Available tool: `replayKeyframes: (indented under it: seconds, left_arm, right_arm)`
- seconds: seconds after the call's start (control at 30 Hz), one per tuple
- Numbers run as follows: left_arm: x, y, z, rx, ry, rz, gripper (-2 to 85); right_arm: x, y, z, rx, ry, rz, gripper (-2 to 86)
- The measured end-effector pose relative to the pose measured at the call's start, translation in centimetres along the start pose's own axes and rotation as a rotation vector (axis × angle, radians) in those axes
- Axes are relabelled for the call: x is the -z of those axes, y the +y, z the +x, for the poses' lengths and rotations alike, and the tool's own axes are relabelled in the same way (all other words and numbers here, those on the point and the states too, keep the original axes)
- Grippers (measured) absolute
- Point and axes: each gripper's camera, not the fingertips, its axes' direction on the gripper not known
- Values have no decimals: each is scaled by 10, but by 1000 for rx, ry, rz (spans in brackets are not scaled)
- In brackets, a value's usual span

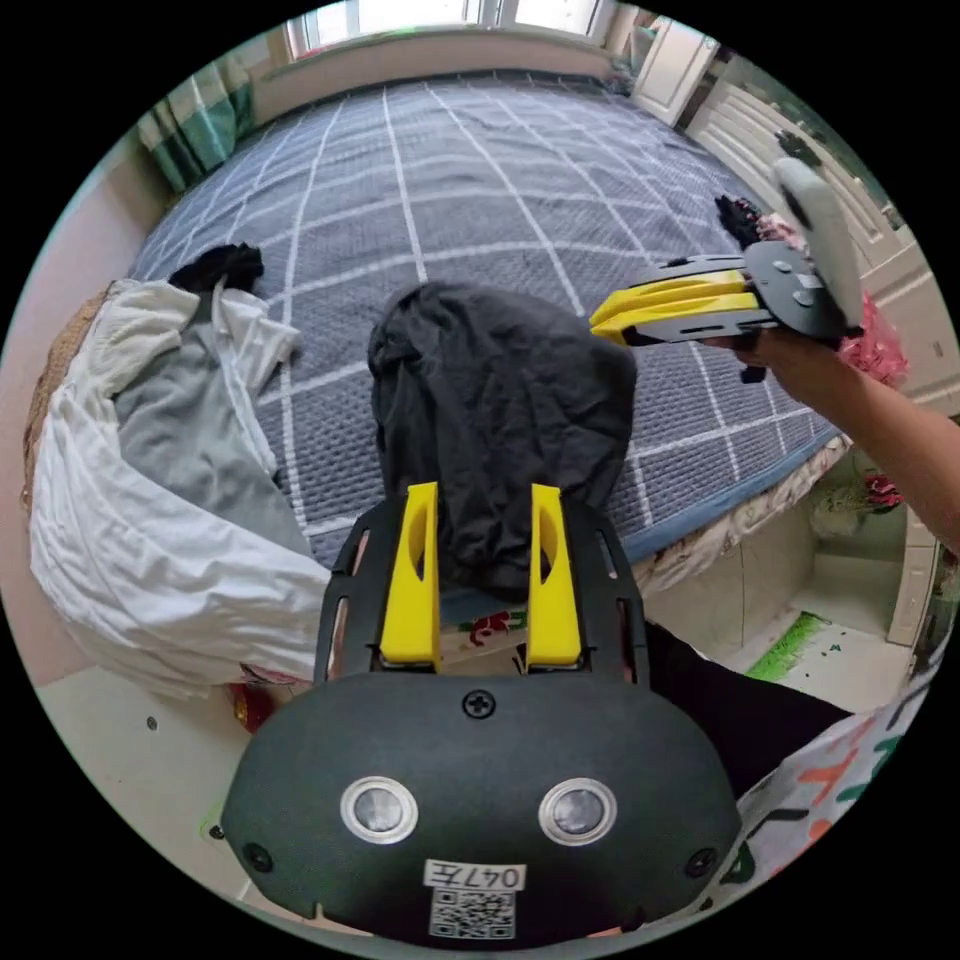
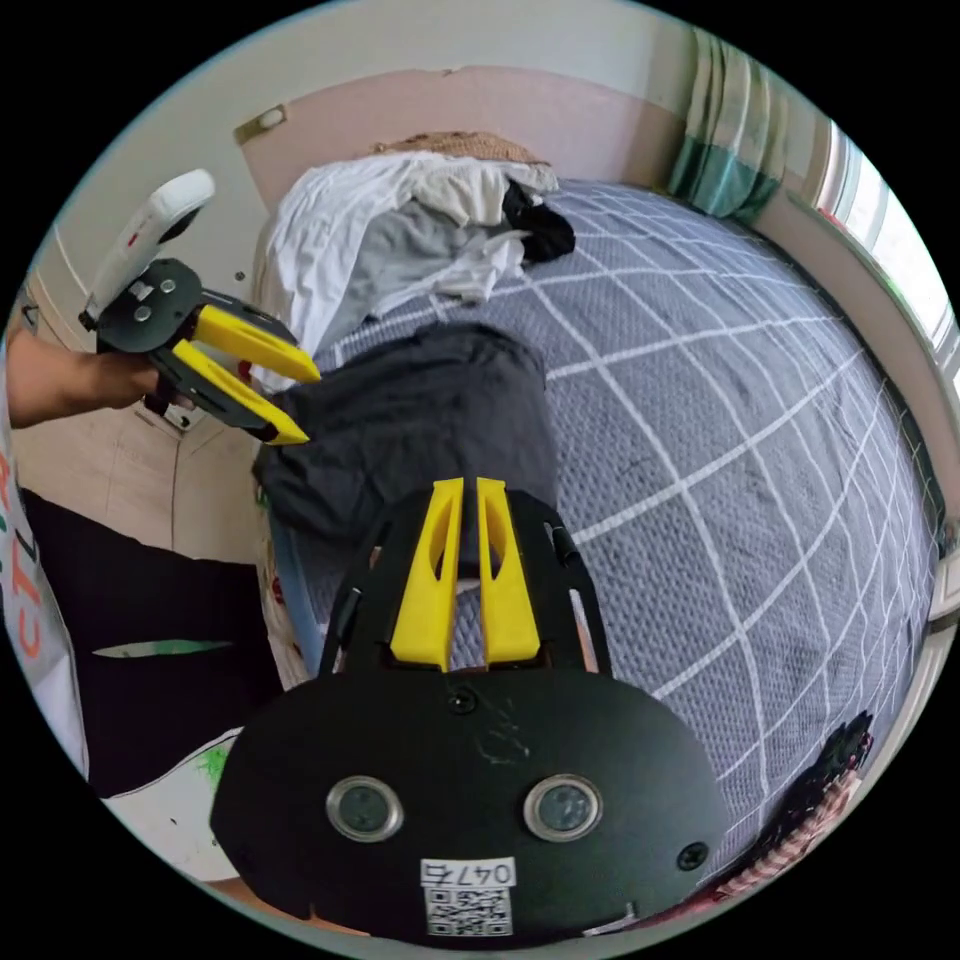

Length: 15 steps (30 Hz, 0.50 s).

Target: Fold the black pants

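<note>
The black pants point(image 1: 490, 400) lie bunched in a rough bundle near the close edge of the bed, also seen as the dark heap of pants point(image 2: 420, 420) in the right gripper view. My left gripper point(image 1: 483, 490) is open, its yellow jaws standing either side of the bundle's near end; in the right gripper view the left gripper point(image 2: 308, 408) hovers open at the heap's edge. My right gripper point(image 2: 470, 485) has its jaws nearly together at the bundle's other side. A hand holds the right gripper point(image 1: 597, 328), tips against the cloth's edge, no cloth seen pinched.
The bed point(image 1: 480, 180) wears a grey cover with white checks. A pile of white and grey clothes point(image 1: 150, 480) and a small black garment point(image 1: 220, 265) sit at one end. Colourful clothes point(image 1: 875, 345) lie by white cabinet doors point(image 1: 760, 110). The floor point(image 1: 800, 640) lies below the bed edge.
</note>
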Motion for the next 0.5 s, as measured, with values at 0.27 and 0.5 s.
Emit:
replayKeyframes:
  seconds: [0.27,0.5]
  left_arm:
    - [-1,0,-16,37,35,45,152]
    - [25,3,-64,175,67,12,210]
  right_arm:
    - [-16,14,34,-125,-121,-10,88]
    - [17,31,67,-261,-79,-11,144]
